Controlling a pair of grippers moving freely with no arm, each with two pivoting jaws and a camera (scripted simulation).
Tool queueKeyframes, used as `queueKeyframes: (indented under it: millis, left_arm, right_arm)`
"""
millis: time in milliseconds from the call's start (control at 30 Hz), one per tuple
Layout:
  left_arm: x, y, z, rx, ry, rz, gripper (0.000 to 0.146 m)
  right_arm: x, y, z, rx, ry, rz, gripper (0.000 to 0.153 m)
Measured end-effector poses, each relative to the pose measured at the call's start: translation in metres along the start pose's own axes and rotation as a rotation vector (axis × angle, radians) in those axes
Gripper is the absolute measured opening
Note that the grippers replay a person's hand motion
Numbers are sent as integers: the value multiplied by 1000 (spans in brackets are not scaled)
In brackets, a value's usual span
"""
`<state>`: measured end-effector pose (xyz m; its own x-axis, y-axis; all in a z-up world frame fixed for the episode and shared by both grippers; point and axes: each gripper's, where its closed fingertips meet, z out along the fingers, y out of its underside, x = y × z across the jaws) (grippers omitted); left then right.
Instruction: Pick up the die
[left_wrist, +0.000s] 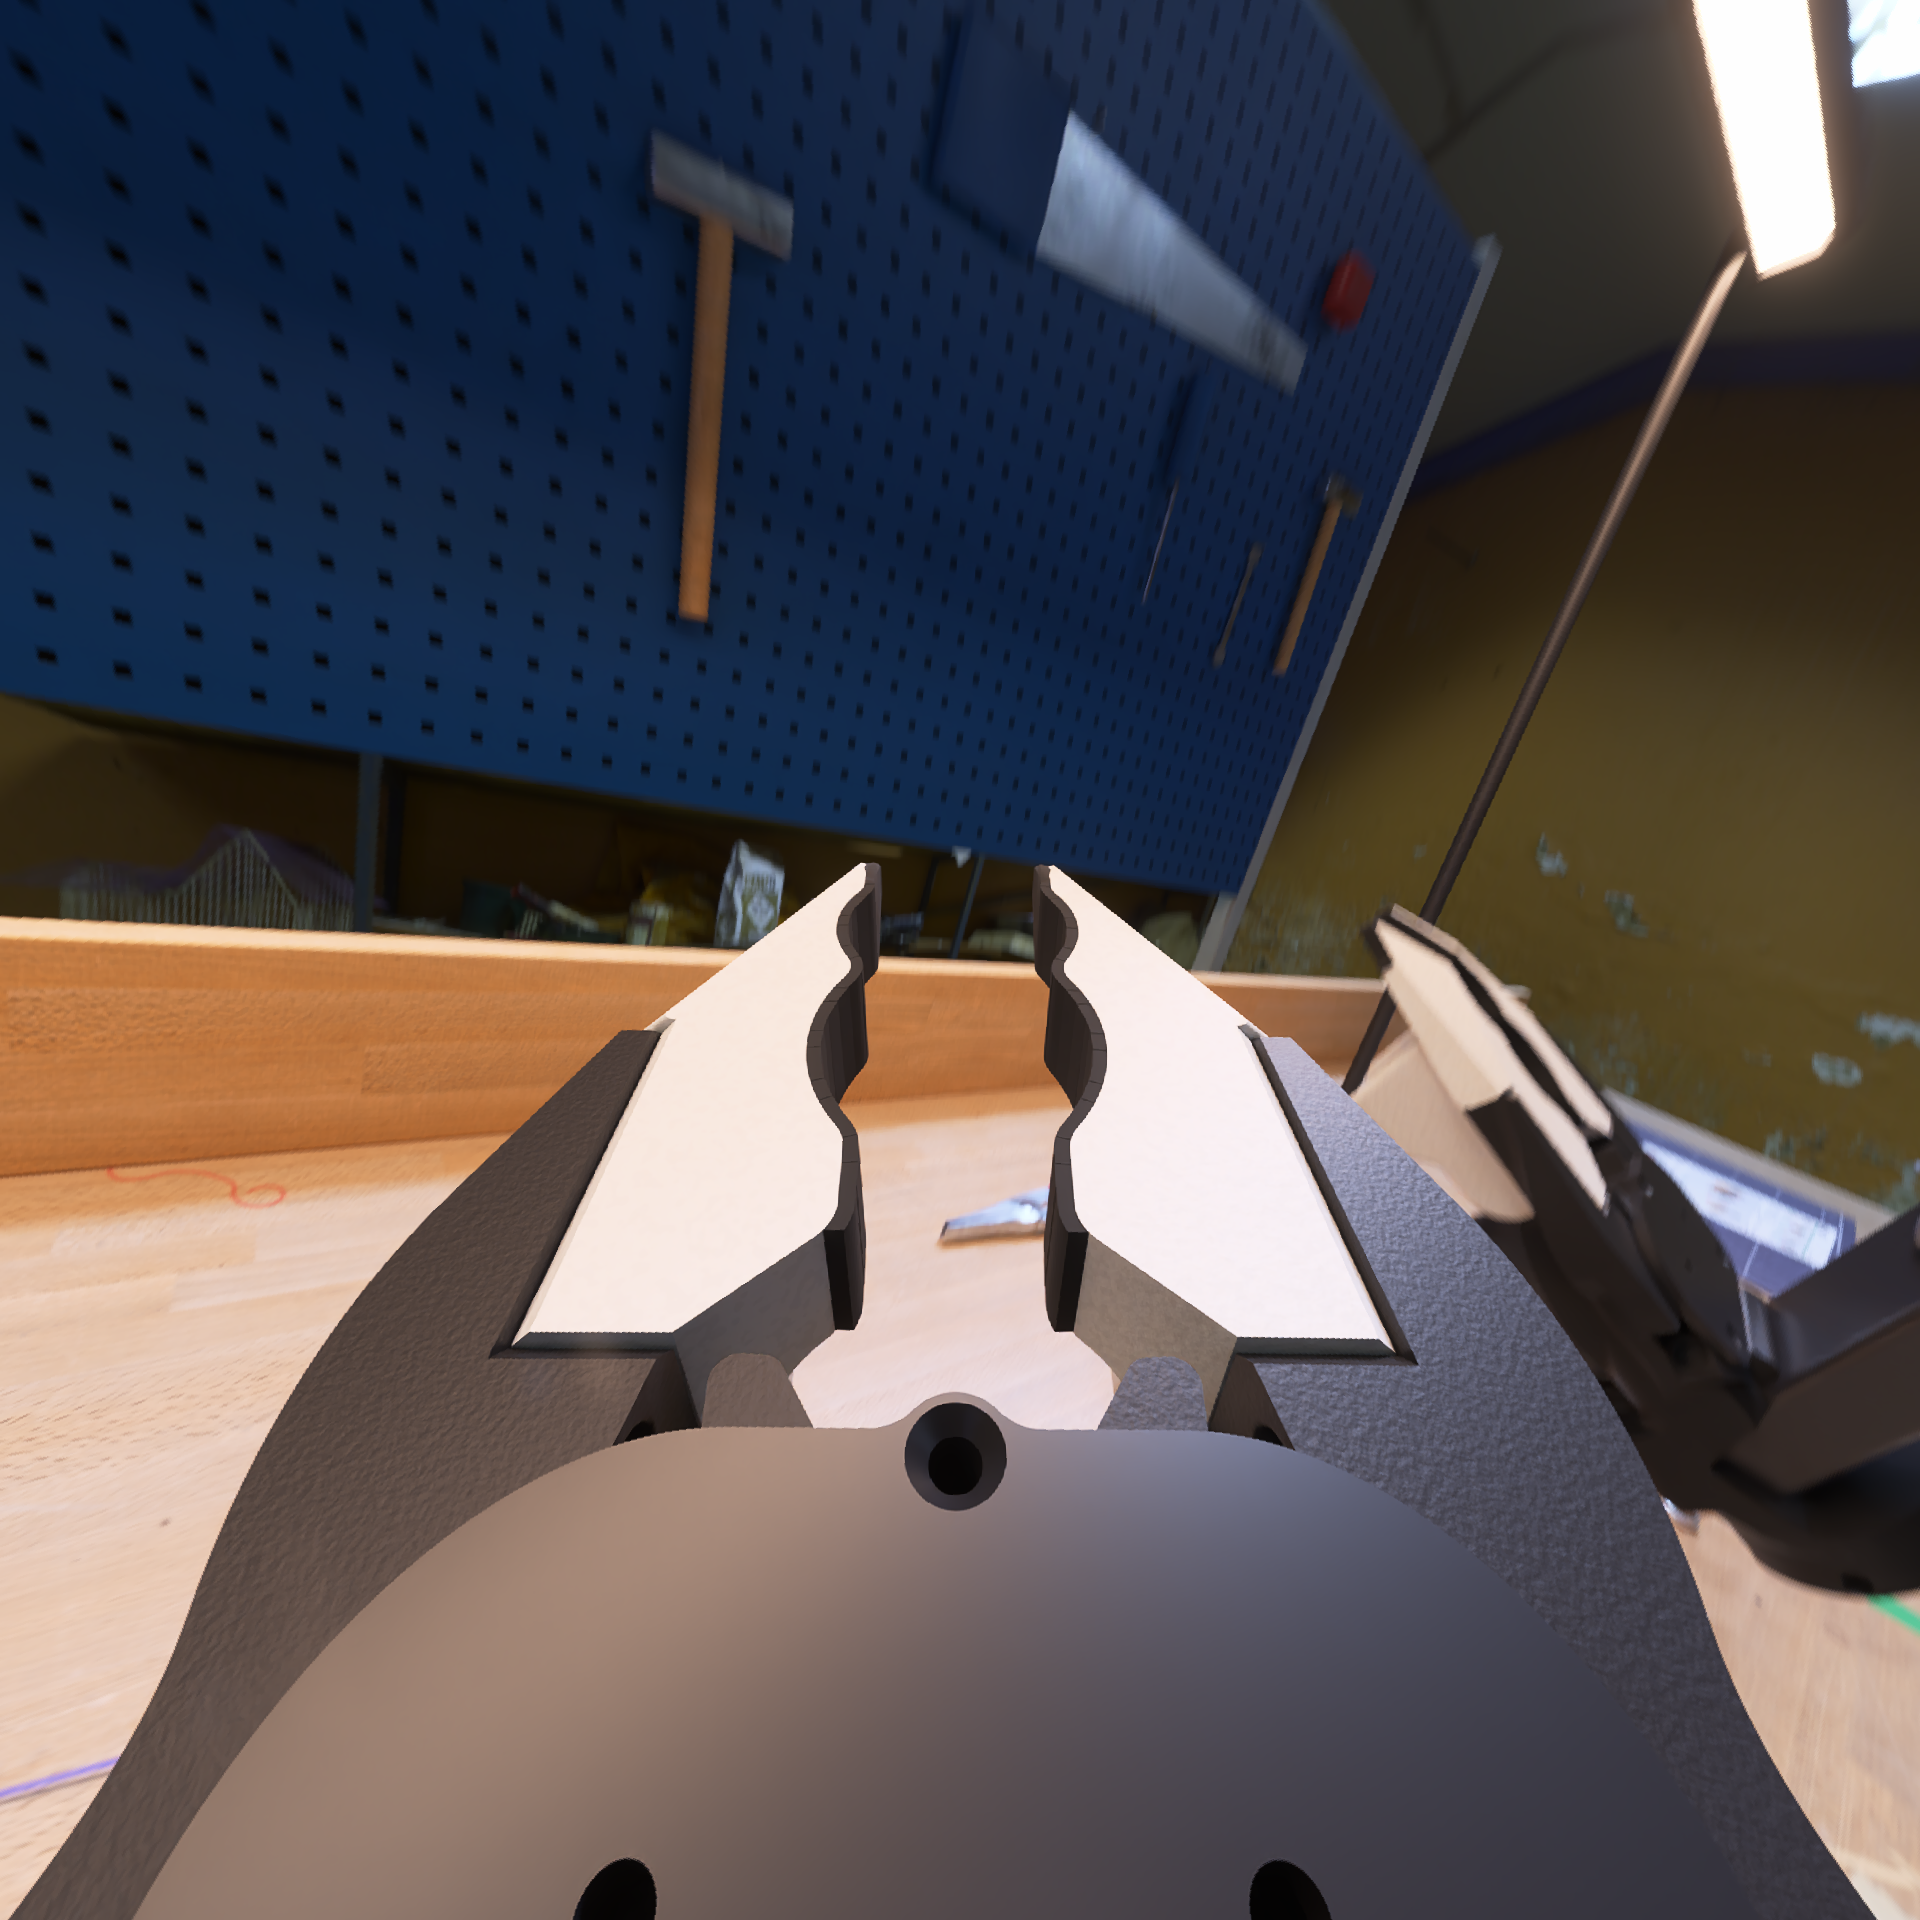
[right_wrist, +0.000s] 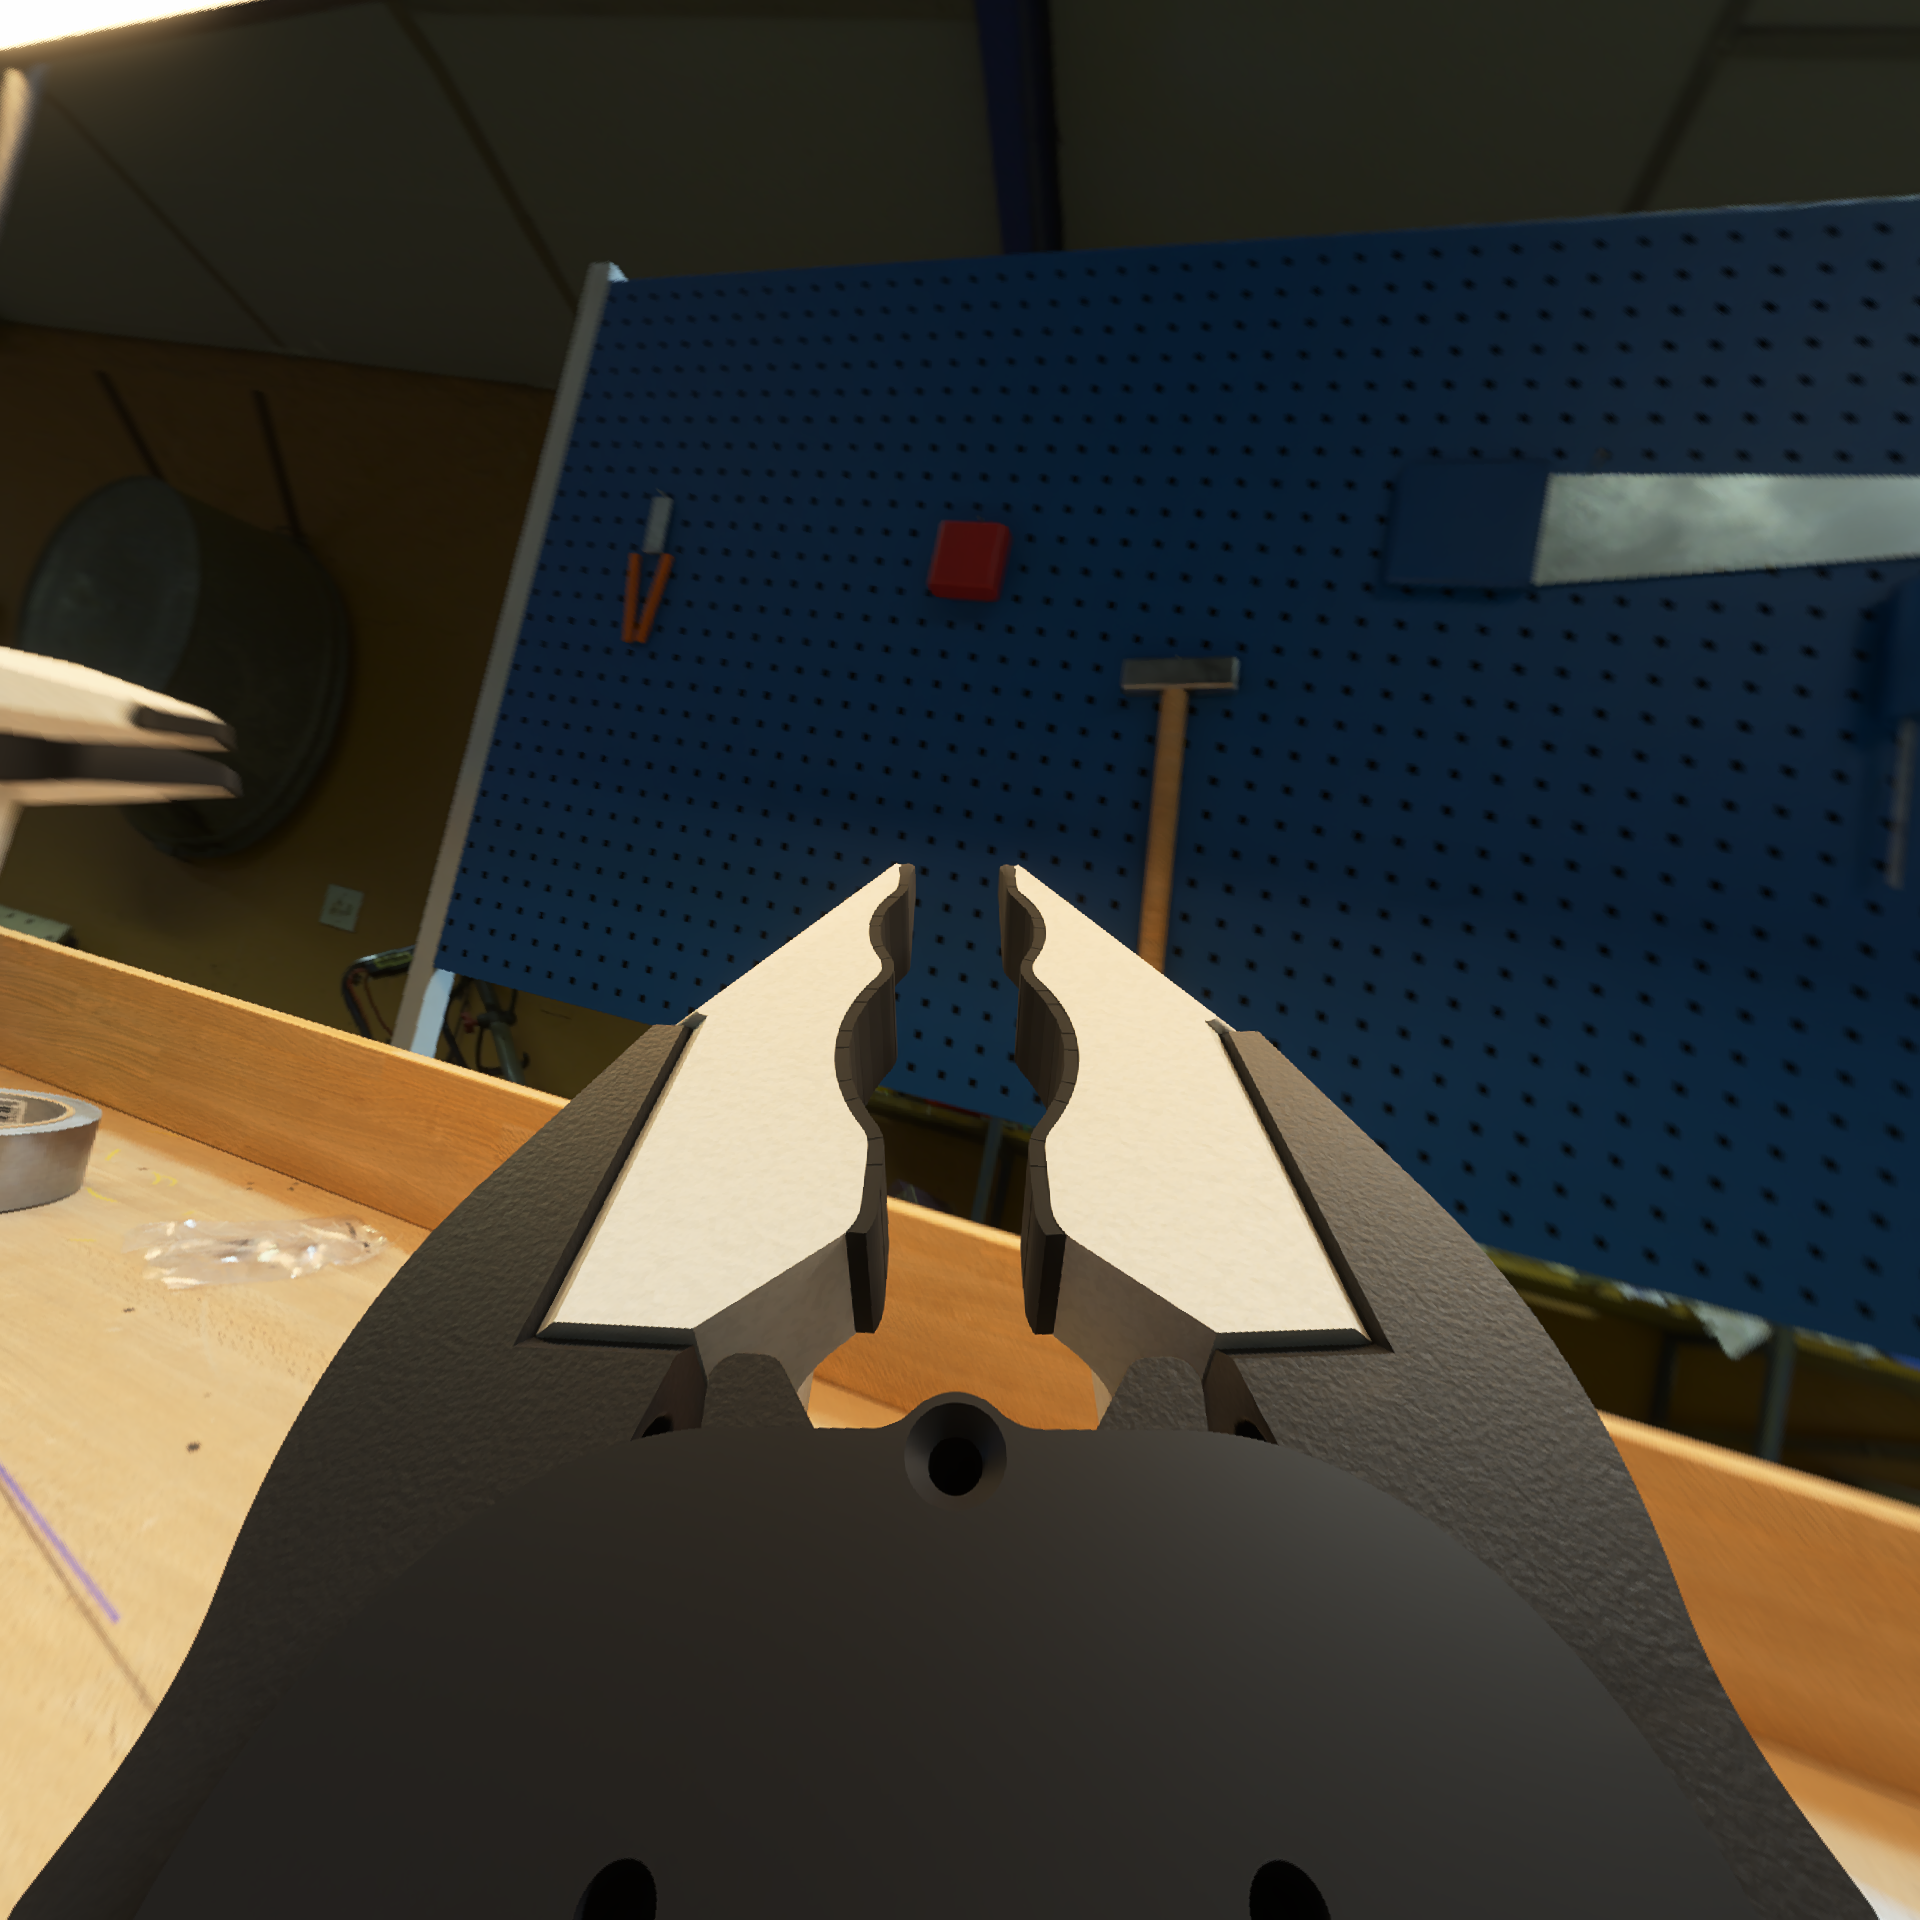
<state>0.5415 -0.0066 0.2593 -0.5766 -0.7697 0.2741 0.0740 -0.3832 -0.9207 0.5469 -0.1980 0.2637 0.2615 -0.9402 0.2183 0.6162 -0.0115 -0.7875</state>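
Left hand-held gripper (left_wrist: 956, 883): jaws parted, nothing between them, raised over the desk (left_wrist: 208, 1351).
Right hand-held gripper (right_wrist: 956, 883): narrower gap, also empty; its body was cut off at the right edge of the left wrist view.
Die: not seen in either view; location couldn't be told.
Pegboard (left_wrist: 416, 416): blue, behind the desk, carried a hammer (left_wrist: 707, 395), a saw (left_wrist: 1153, 249), blurred, and a red block (right_wrist: 968, 561).
Desk clutter: tape roll (right_wrist: 42, 1148) cut off at left edge, crumpled clear plastic (right_wrist: 260, 1247), small metal piece (left_wrist: 997, 1216) partly hidden by the left finger.
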Motion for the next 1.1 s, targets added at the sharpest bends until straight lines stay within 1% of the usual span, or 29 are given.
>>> queueKeyframes:
  millis: [67, 100, 167, 267, 400, 433, 467, 533, 633, 767, 800, 867, 933, 1000, 1100]
  left_arm:
    - [14, -7, -13, 77, 1, 6, 29]
    - [22, -4, -19, 84, 2, 32, 29]
    - [38, 9, -30, 41, 11, 109, 29]
    - [73, 43, -45, -77, 135, 178, 29]
    - [122, 108, -79, -344, 396, 250, 35]
    - [125, 128, -90, -450, 433, 293, 37]
    - [124, 147, -100, -568, 434, 348, 39]
    - [122, 178, -123, -770, 468, 434, 47]
    - [124, 201, -147, -884, 558, 458, 49]
    - [128, 217, -174, -1032, 686, 367, 55]
    - [126, 220, -177, -1047, 690, 380, 55]
    - [120, 226, -180, -1075, 683, 429, 49]
    - [115, 233, -182, -1107, 670, 465, 45]
    - [113, 237, -184, -1125, 666, 470, 42]
    - [112, 241, -185, -1132, 666, 440, 38]
  right_arm:
    - [13, 5, -23, -38, 23, 11, 16]
    - [17, 10, -36, -68, 20, -2, 16]
    - [26, 20, -66, -134, 16, -51, 16]
    - [35, 33, -115, -222, -10, -144, 14]
    - [42, 41, -174, -338, -51, -285, 14]
    - [43, 38, -185, -355, -58, -305, 14]
    - [43, 33, -194, -362, -62, -311, 14]
    - [41, 23, -211, -362, -70, -310, 14]
    - [30, 11, -229, -367, -104, -334, 14]
    - [15, 2, -241, -372, -144, -349, 13]
    - [10, 2, -242, -378, -161, -336, 13]
    - [-1, 4, -245, -408, -219, -292, 14]
    - [-13, 9, -247, -453, -289, -223, 18]
    - [-25, 17, -249, -507, -348, -150, 25]
    - [-44, 23, -253, -575, -450, -70, 30]
